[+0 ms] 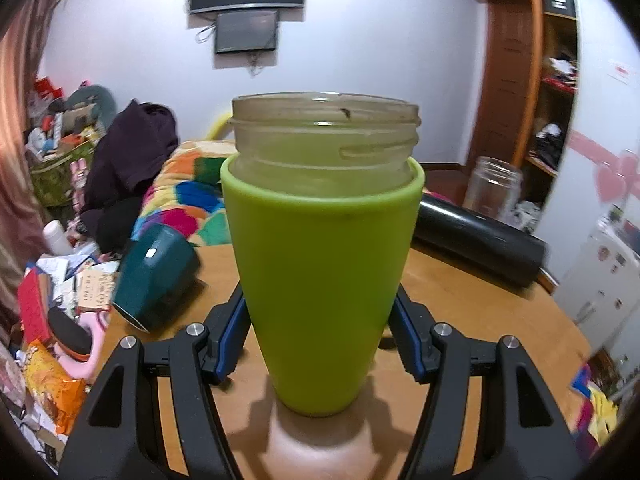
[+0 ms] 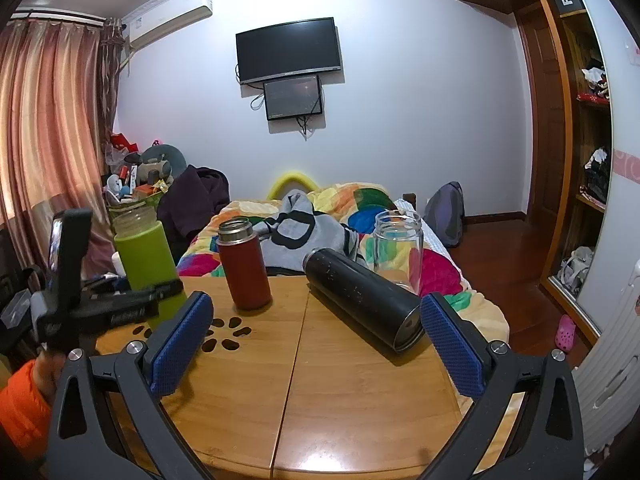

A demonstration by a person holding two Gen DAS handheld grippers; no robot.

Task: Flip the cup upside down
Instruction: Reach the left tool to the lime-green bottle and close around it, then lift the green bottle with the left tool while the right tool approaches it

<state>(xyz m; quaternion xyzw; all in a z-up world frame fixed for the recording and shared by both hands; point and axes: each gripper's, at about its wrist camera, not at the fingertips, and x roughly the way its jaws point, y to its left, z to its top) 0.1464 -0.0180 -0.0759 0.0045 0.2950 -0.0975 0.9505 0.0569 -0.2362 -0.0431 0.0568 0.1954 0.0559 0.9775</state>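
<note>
The cup is a glass bottle in a lime-green sleeve (image 1: 320, 280), upright with its open threaded mouth up. My left gripper (image 1: 320, 320) is shut on its lower half, blue pads pressed against both sides, and its base seems just above the wooden table (image 1: 480, 312). In the right wrist view the green cup (image 2: 146, 264) stands at the far left, held by the left gripper (image 2: 152, 300). My right gripper (image 2: 316, 340) is open and empty above the table's near half.
A dark teal cup (image 1: 156, 276) lies tilted at the table's left edge. A black flask (image 2: 364, 300) lies on its side, a red flask (image 2: 244, 264) and a clear glass jar (image 2: 398, 248) stand upright. A bed and clutter lie beyond.
</note>
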